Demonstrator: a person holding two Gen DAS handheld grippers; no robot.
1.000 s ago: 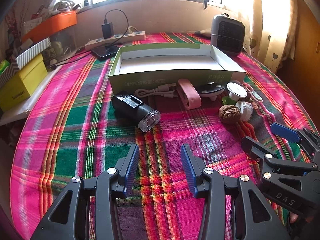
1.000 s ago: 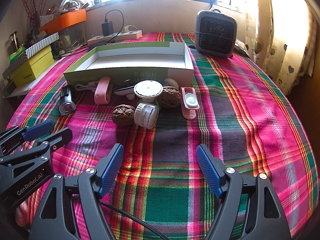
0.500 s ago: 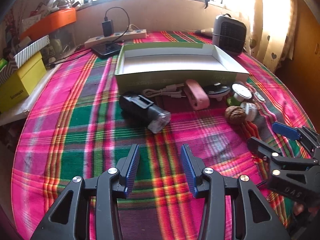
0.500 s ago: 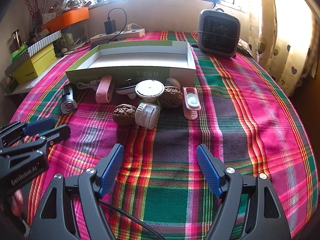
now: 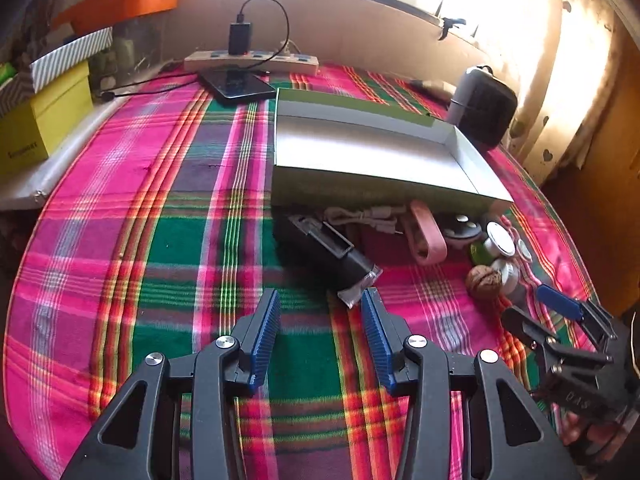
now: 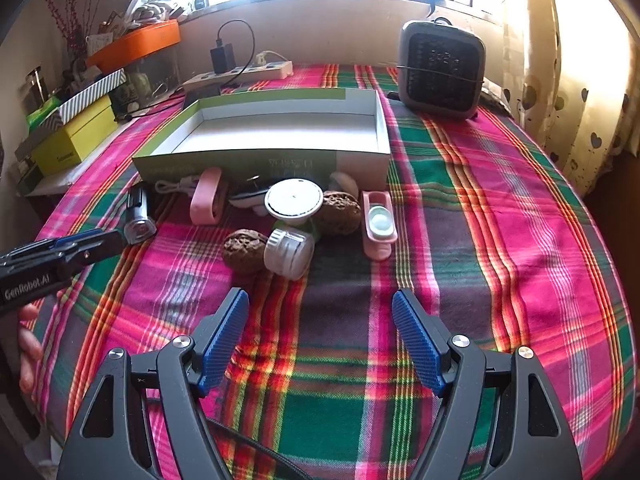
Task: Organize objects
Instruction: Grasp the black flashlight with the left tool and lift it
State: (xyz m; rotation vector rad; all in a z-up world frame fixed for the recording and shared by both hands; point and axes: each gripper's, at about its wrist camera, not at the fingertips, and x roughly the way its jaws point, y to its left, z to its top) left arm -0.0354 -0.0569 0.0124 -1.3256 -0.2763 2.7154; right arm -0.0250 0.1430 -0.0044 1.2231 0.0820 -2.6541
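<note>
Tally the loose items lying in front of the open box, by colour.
Pink: 2, band and case
Black: 1, flashlight
Brown: 2, walnuts
White: 3, cable, round lid, small jar
Total: 8

Left gripper (image 5: 320,300) and right gripper (image 6: 320,304), both agape, empty.

We read "GenRobot.AI" in white on the black body of the left gripper (image 6: 86,242), at nine o'clock in the right wrist view. In the left wrist view, at four o'clock, the right gripper (image 5: 538,308) carries faint letters like "DAS". The printing on the yellow box (image 5: 42,120) and on the green tray (image 6: 260,162) front wall is too blurred for us to read.
</note>
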